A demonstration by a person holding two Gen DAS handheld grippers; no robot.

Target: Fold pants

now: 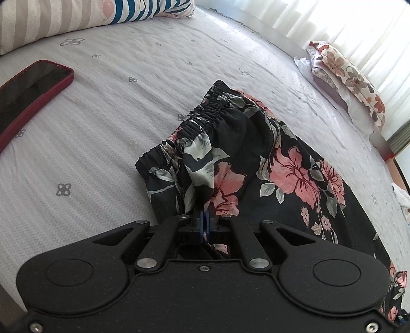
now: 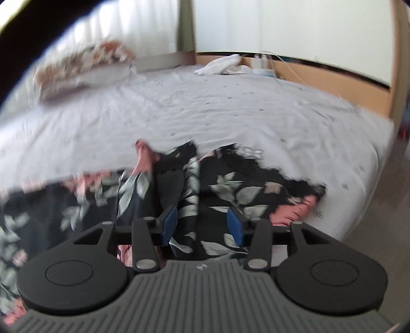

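Note:
The pants [image 1: 256, 153] are black with pink flowers and grey leaves. They lie on the pale patterned bed sheet [image 1: 102, 128], with the gathered elastic waistband [image 1: 202, 115] pointing away in the left wrist view. My left gripper [image 1: 204, 220] is shut on a fold of the pants fabric just below the waistband. In the blurred right wrist view the pants [image 2: 243, 189] lie bunched on the sheet. My right gripper [image 2: 202, 225] is open, its blue pads [image 2: 169, 225] on either side of a raised fold of fabric, not closed on it.
A phone in a red case [image 1: 30, 89] lies on the sheet to the left. A striped pillow [image 1: 51, 23] is at the far left, a floral pillow [image 1: 351, 79] at the far right. A white cloth [image 2: 223, 64] and a wooden bed frame [image 2: 333, 82] lie beyond.

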